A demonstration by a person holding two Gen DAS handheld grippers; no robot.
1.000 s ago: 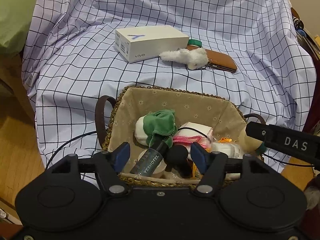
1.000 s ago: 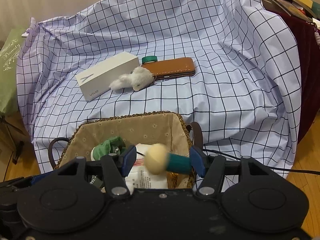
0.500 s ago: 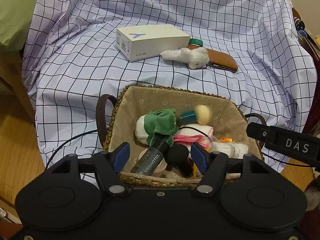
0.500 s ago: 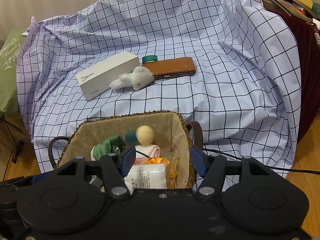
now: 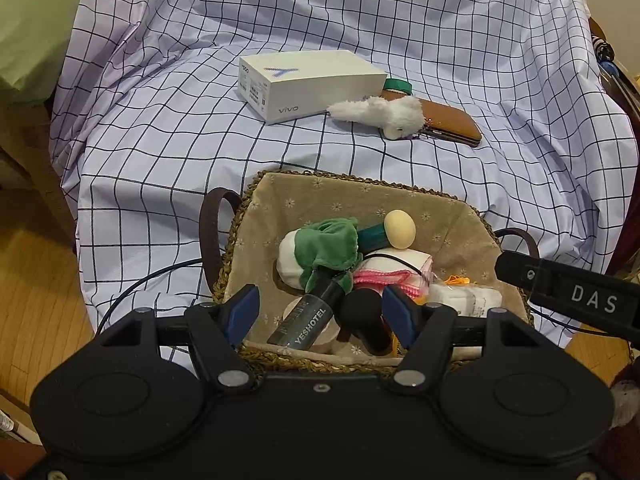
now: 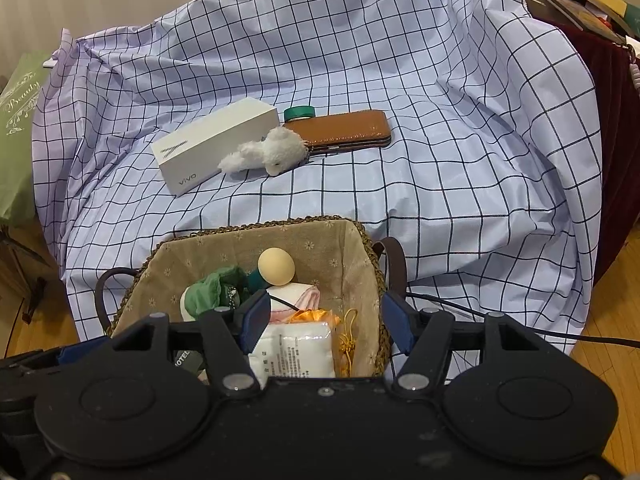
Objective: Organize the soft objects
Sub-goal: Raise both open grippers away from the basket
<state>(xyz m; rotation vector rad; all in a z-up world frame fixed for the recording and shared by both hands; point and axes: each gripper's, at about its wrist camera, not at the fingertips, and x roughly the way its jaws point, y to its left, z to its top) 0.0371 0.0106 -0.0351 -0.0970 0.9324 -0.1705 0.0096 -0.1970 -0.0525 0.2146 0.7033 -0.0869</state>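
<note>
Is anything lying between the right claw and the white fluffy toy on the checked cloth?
Only the basket: its far rim rises between the right claw, which hovers open over the basket's contents, and the white fluffy toy. Past that rim the checked cloth is bare up to the toy, which touches the white box and the brown case.

1. A lined basket (image 5: 460, 216) sits at the near edge of the draped cloth (image 5: 460, 60), handles at its left and right ends
2. Inside it, a sponge applicator (image 5: 394, 230) lies toward the far wall, propped on a folded towel (image 5: 404, 266); a plush toy (image 5: 320, 248) lies left of it
3. A bottle (image 5: 308, 320) leans at the near wall, a wrapped packet (image 6: 298, 346) to its right
4. Farther back on the cloth, a box (image 5: 308, 80) lies left, a leather case (image 5: 452, 122) right, a fluffy toy (image 5: 380, 114) between them, resting on the case's near end
5. A small round tin (image 6: 299, 111) sits behind the case
</note>
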